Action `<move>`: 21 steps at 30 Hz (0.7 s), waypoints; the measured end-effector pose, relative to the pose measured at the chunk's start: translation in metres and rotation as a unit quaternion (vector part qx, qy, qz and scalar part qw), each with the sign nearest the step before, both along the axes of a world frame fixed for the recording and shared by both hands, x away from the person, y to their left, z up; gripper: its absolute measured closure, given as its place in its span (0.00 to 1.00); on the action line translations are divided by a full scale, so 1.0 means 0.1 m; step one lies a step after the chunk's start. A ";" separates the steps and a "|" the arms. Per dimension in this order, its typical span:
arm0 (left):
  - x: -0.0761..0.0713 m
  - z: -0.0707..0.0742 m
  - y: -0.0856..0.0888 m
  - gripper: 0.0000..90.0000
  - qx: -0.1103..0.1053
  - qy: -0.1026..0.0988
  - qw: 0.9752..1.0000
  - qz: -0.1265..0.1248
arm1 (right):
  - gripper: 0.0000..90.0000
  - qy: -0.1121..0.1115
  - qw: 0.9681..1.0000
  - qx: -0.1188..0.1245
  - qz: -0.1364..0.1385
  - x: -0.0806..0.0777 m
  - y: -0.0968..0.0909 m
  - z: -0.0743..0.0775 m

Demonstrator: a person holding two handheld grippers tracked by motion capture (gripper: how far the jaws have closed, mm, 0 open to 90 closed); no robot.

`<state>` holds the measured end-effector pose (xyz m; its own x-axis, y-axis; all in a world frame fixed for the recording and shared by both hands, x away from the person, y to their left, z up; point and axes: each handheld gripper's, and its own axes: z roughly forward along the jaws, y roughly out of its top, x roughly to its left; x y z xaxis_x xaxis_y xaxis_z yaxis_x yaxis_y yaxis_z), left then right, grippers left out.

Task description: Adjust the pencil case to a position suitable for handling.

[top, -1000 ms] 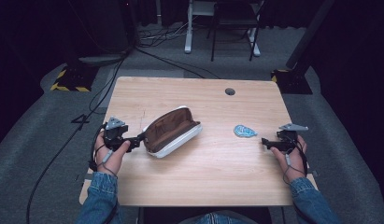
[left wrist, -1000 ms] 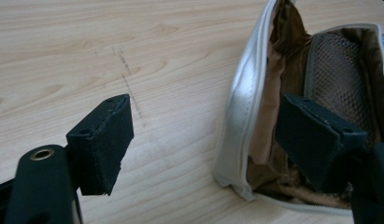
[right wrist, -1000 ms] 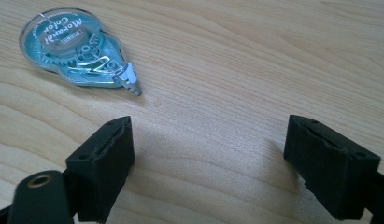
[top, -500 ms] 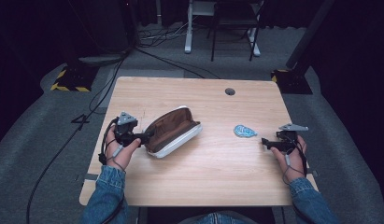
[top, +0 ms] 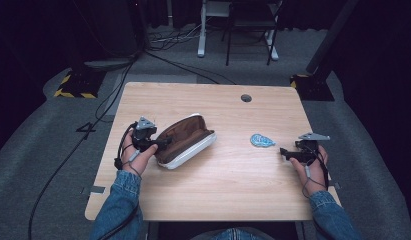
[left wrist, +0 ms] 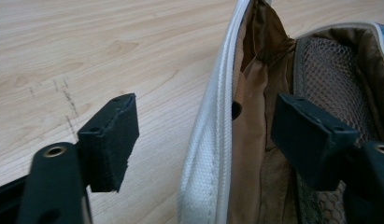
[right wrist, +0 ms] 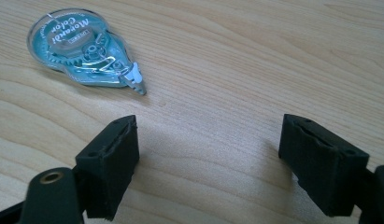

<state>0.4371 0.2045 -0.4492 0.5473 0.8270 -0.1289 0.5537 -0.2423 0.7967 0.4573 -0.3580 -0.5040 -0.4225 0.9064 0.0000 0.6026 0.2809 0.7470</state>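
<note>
At the near edge of the wooden table [top: 228,195], two denim-sleeved forearms come in, each hand holding a gripper. The left gripper [left wrist: 203,140] sits at the left end of an unzipped pencil case [top: 185,141], its jaws spread wide and straddling the case's white zippered rim [left wrist: 213,140]: one jaw outside over the bare wood, the other inside against the brown lining and mesh pocket [left wrist: 330,79] (neither jaw is pressing the fabric, so it has hold of nothing). The case lies left of centre, slanting from near-left to far-right, its mouth facing up. On the right, the right gripper [right wrist: 208,154] rests low over the table, jaws wide apart and empty. Just beyond it and to its left lies a teal correction-tape dispenser [right wrist: 82,49], flat on the wood, apart from the case. Farther off, a small round hole [top: 246,98] marks the tabletop near its far edge.
</note>
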 end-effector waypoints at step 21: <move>0.13 -0.21 -0.05 0.79 0.005 0.048 0.998 -0.029 | 0.24 0.000 1.000 0.001 0.001 0.00 0.00 0.00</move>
